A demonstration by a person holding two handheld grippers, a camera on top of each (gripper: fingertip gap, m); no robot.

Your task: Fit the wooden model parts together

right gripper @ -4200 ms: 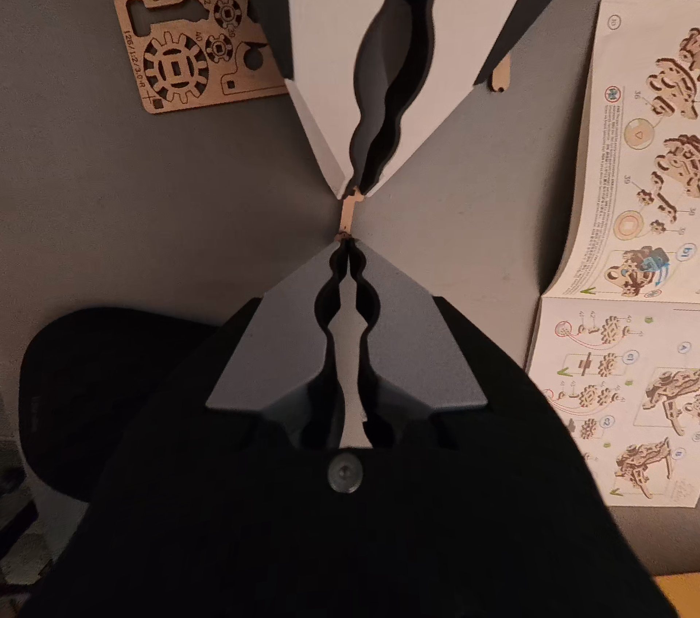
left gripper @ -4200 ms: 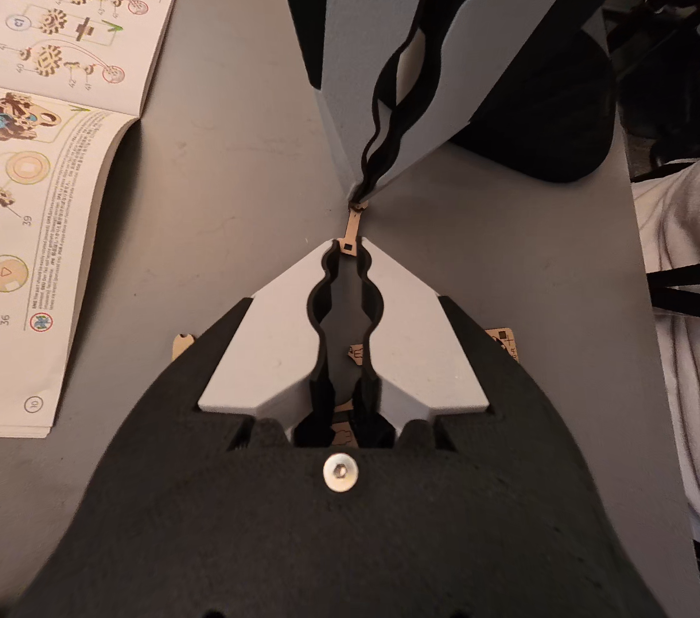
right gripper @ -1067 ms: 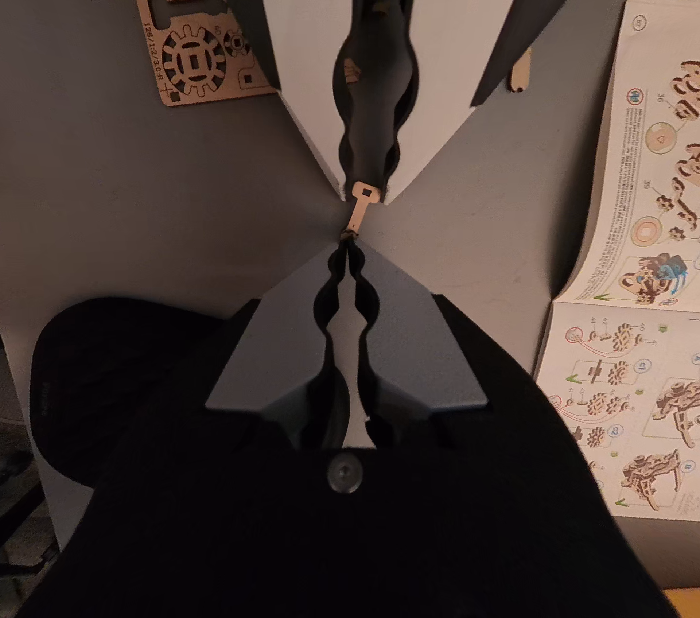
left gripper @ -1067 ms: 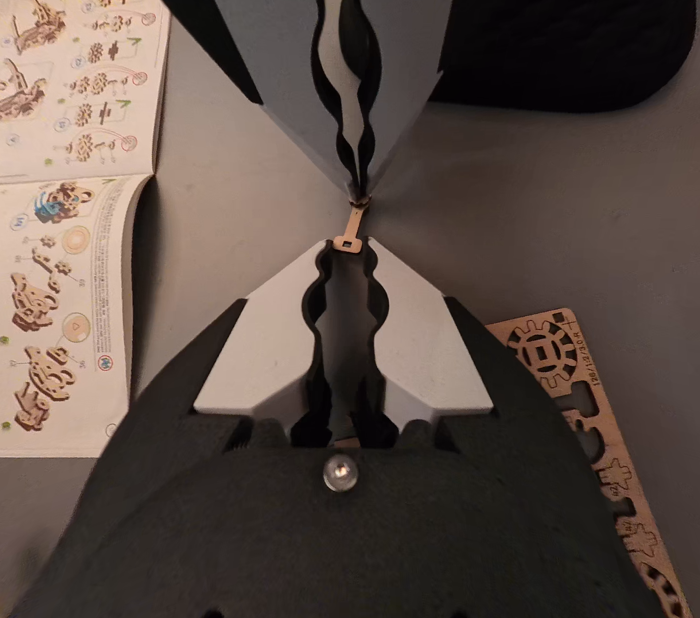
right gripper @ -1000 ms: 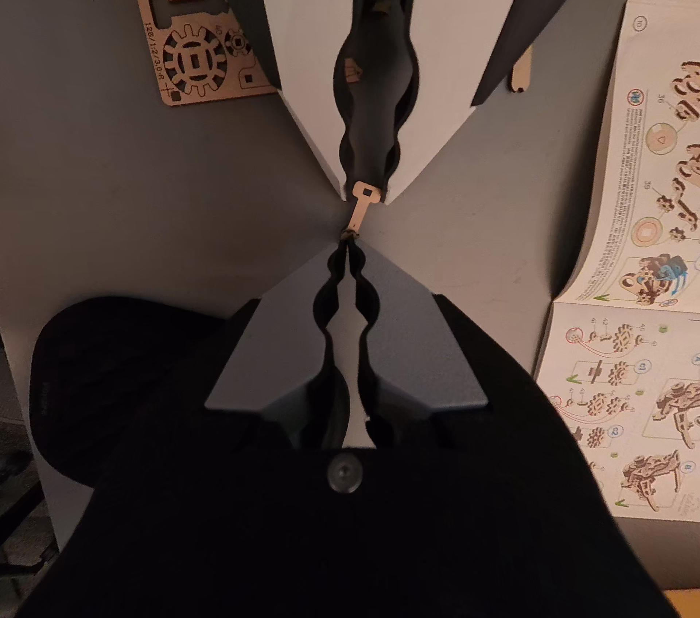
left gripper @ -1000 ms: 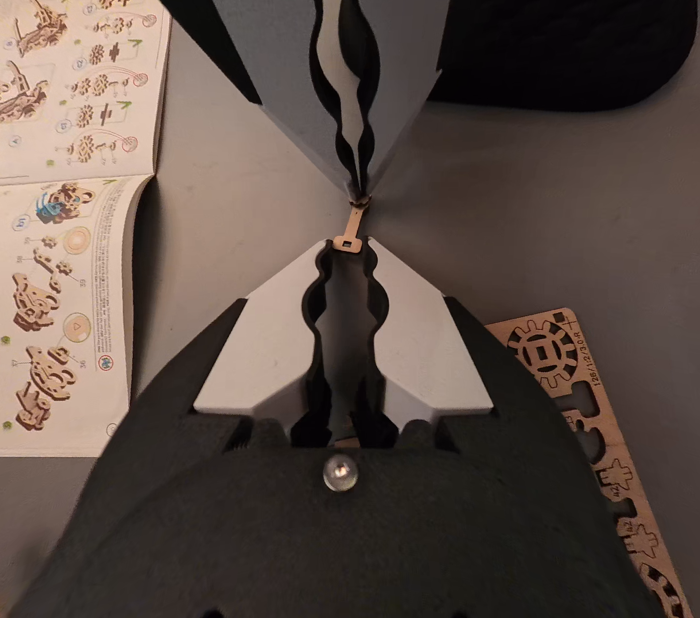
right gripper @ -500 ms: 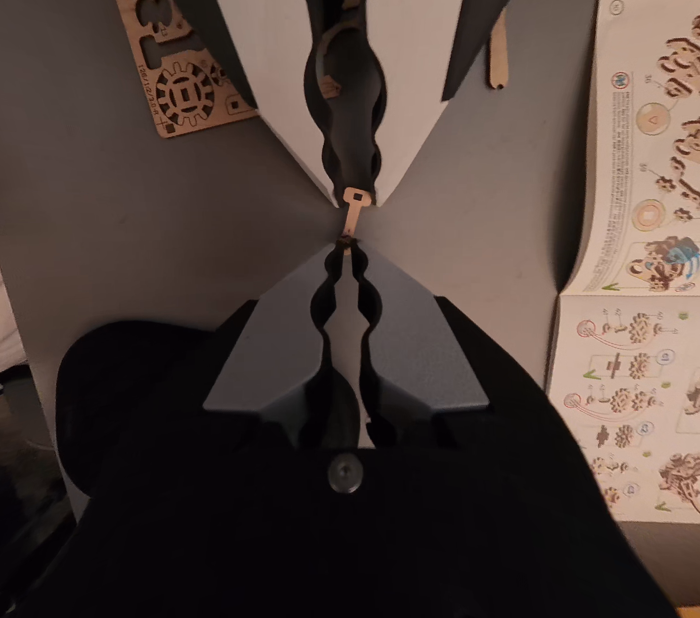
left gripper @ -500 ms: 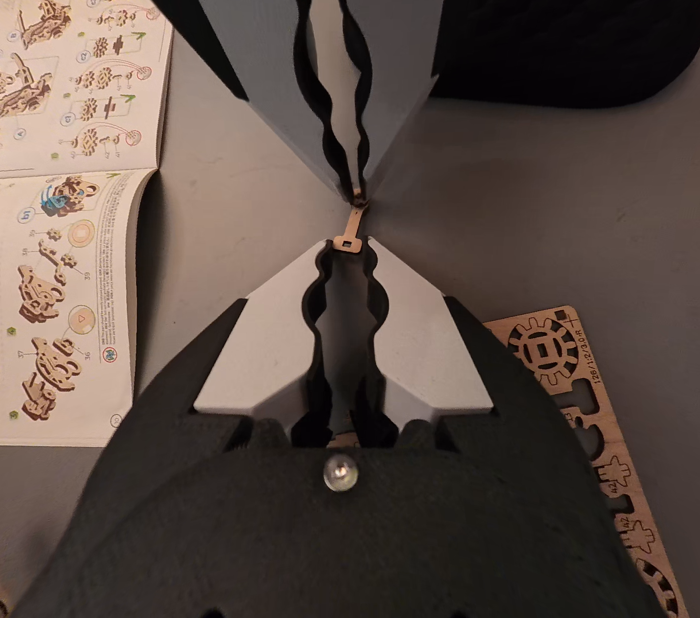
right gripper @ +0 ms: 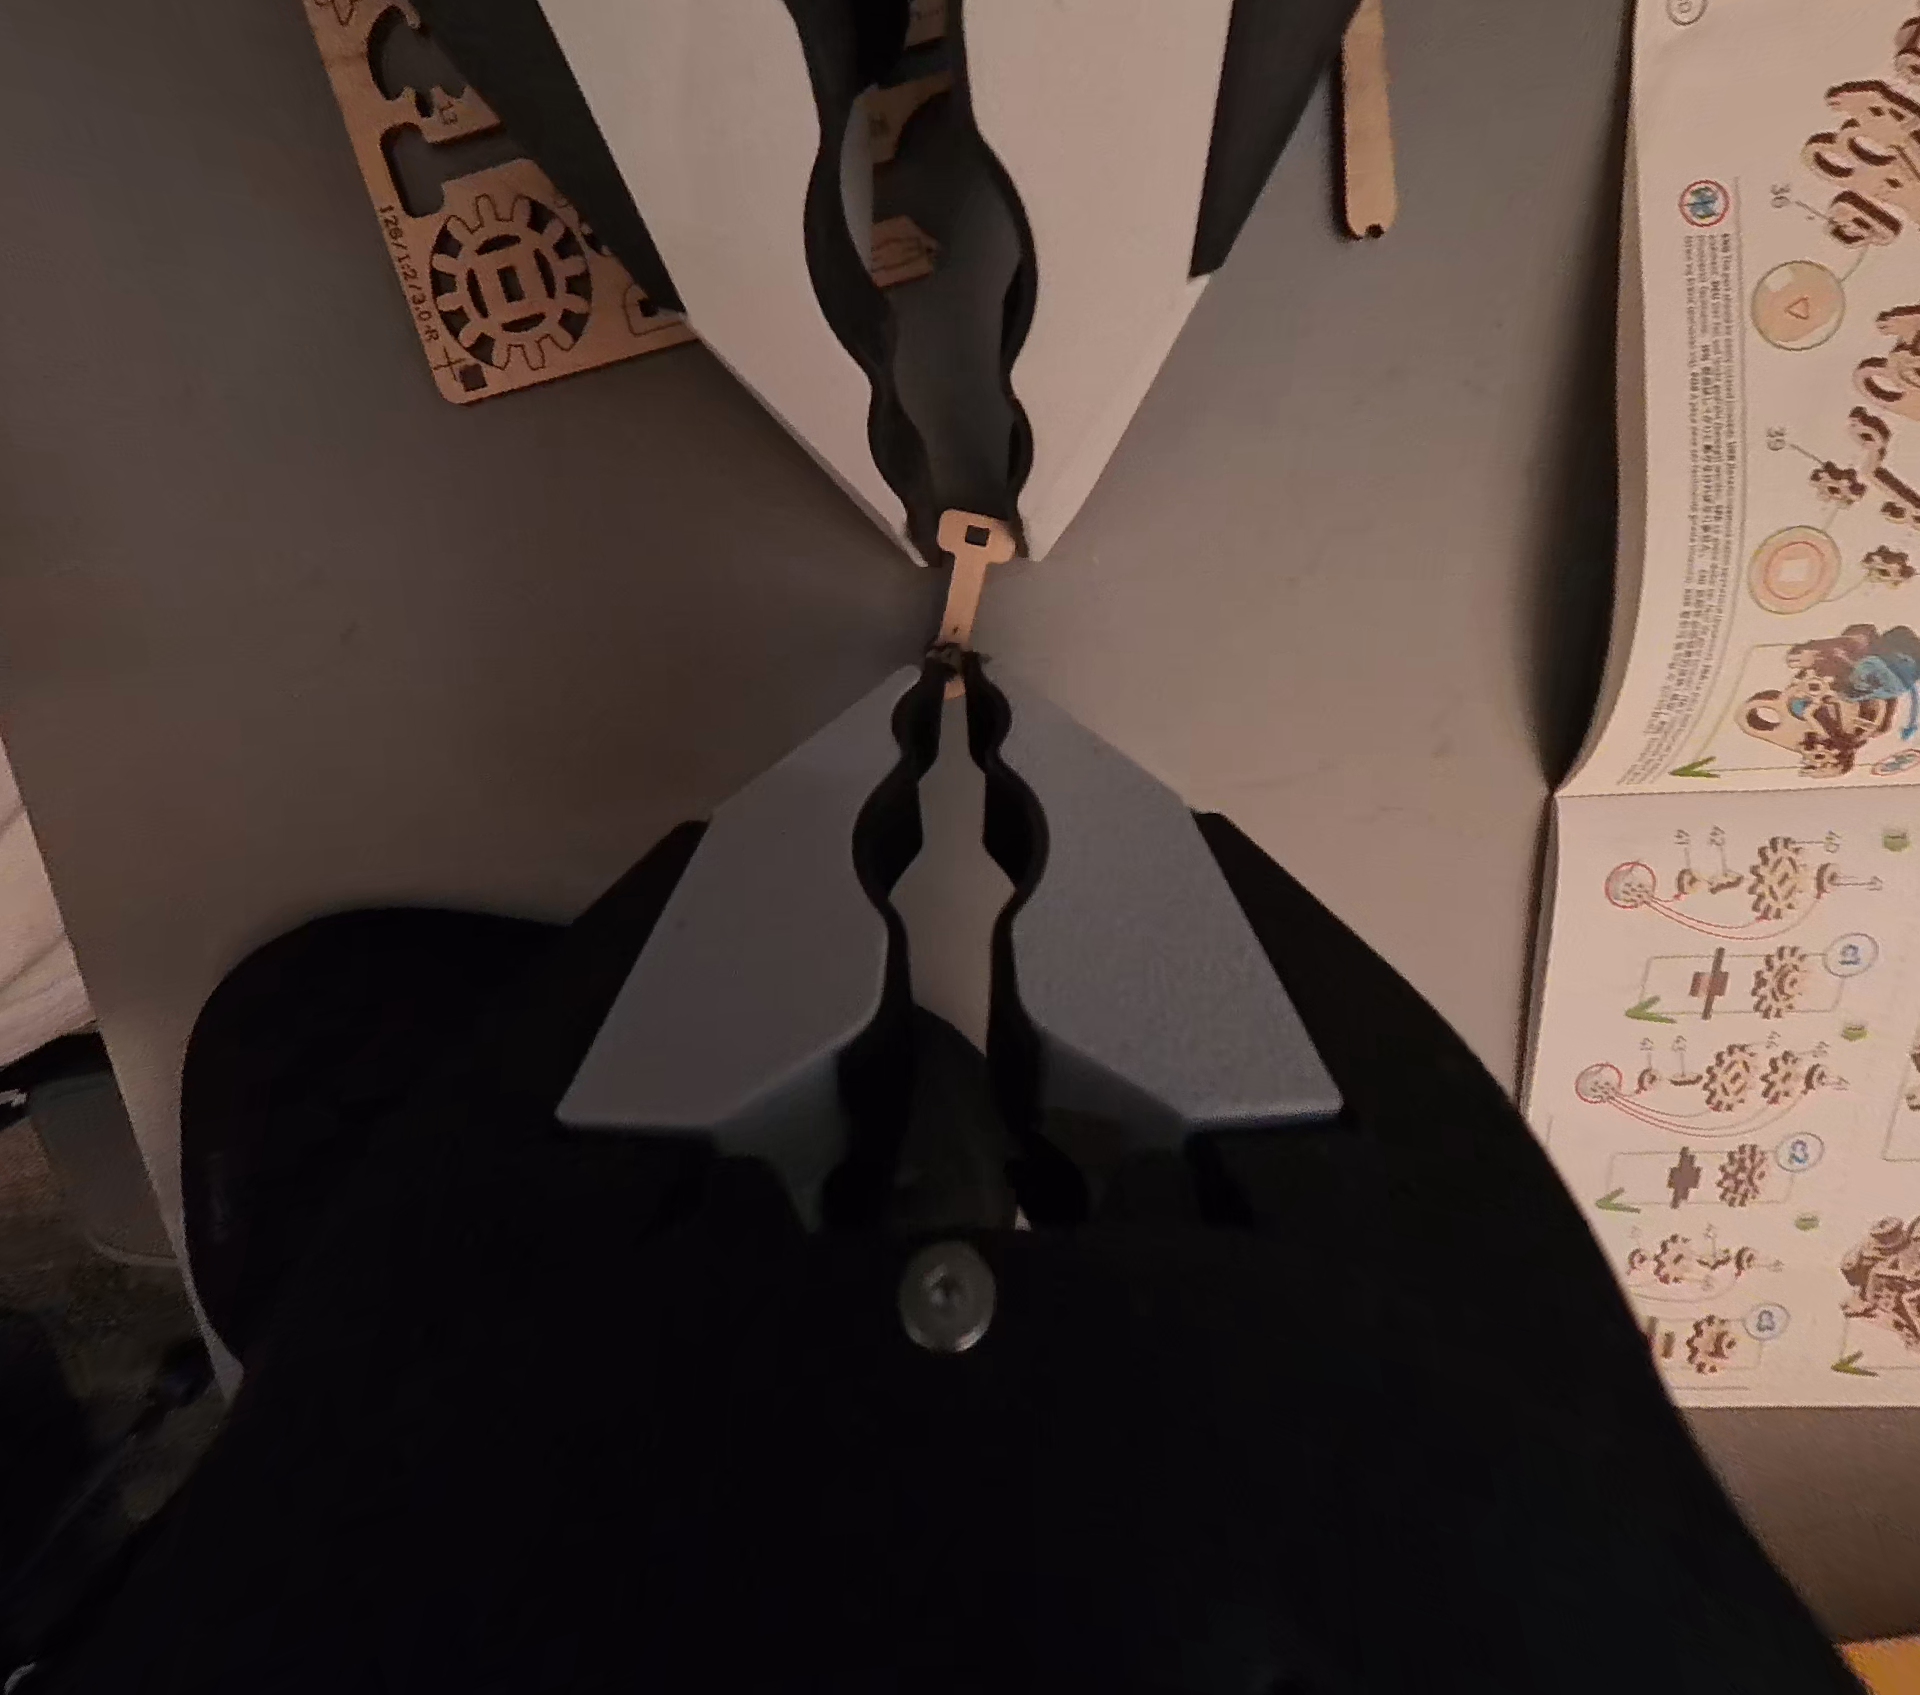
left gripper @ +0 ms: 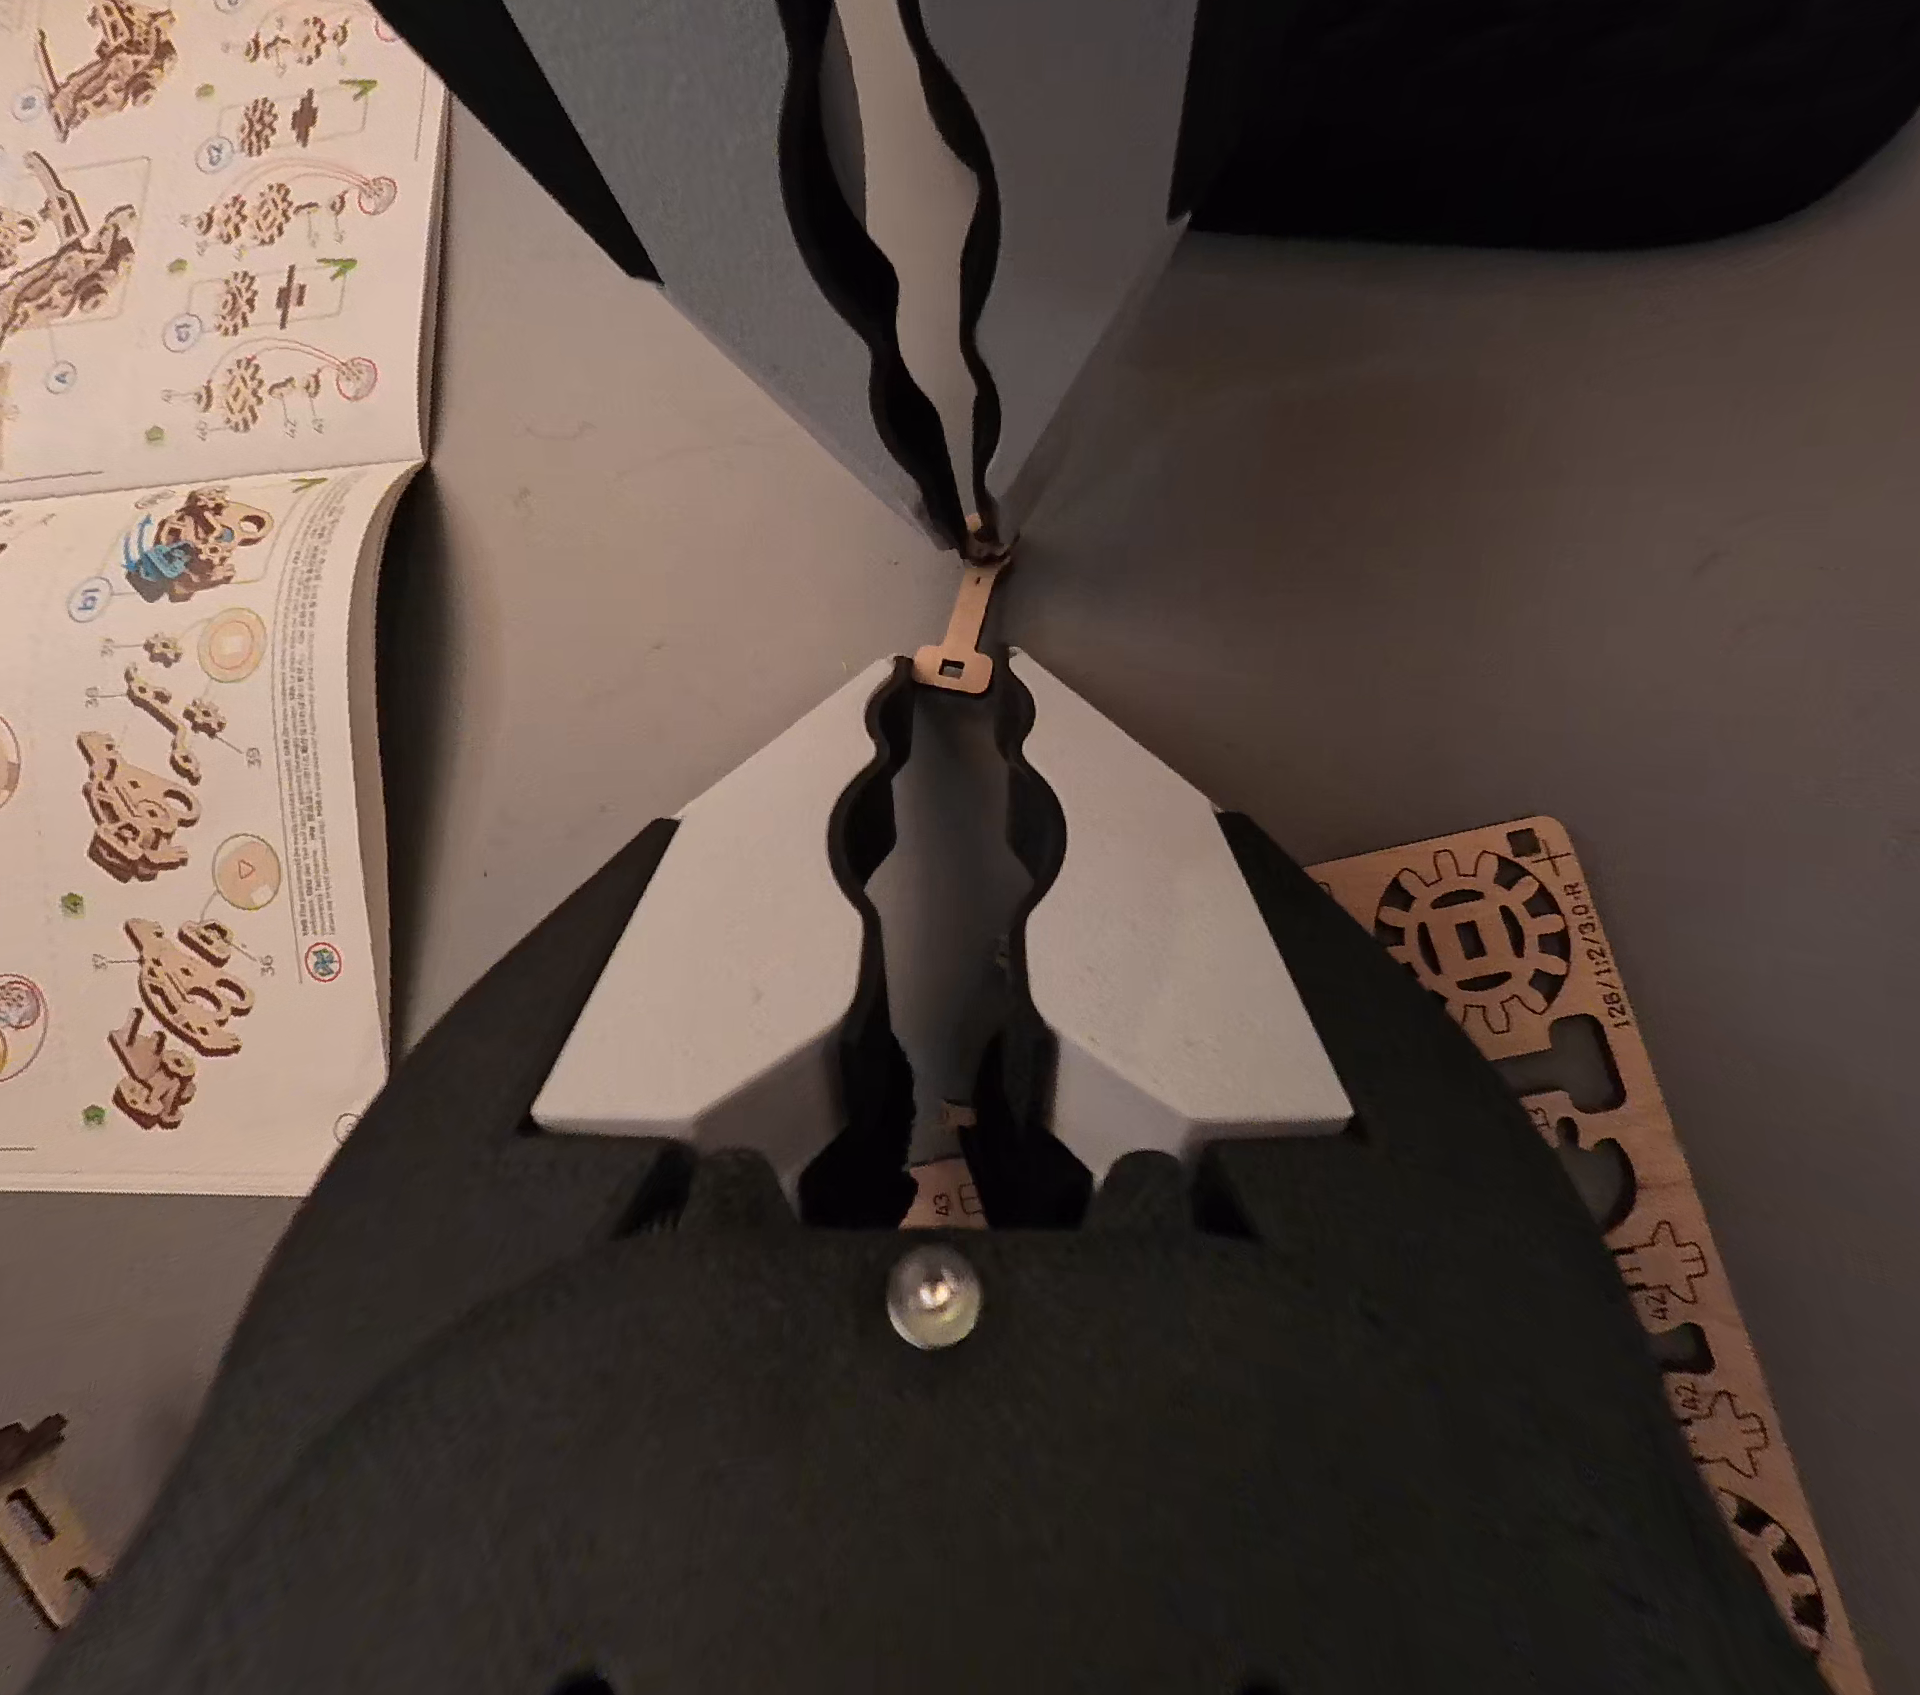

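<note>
Wooden T-shaped part (left gripper: pixel 964 639) (square-holed head) — between both tools' tips.

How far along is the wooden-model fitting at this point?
Done: a small T-shaped wooden piece is off the cut-out sheet and held above the table. In hand: the left gripper pinches its wide end with the square hole, the right gripper its narrow end, where a tiny part may sit; too small to tell. Left: no assembled model shows, and the booklet lies open.

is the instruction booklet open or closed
Open. The instruction booklet lies spread flat on the grey table, two illustrated pages showing either side of its centre fold.
</note>
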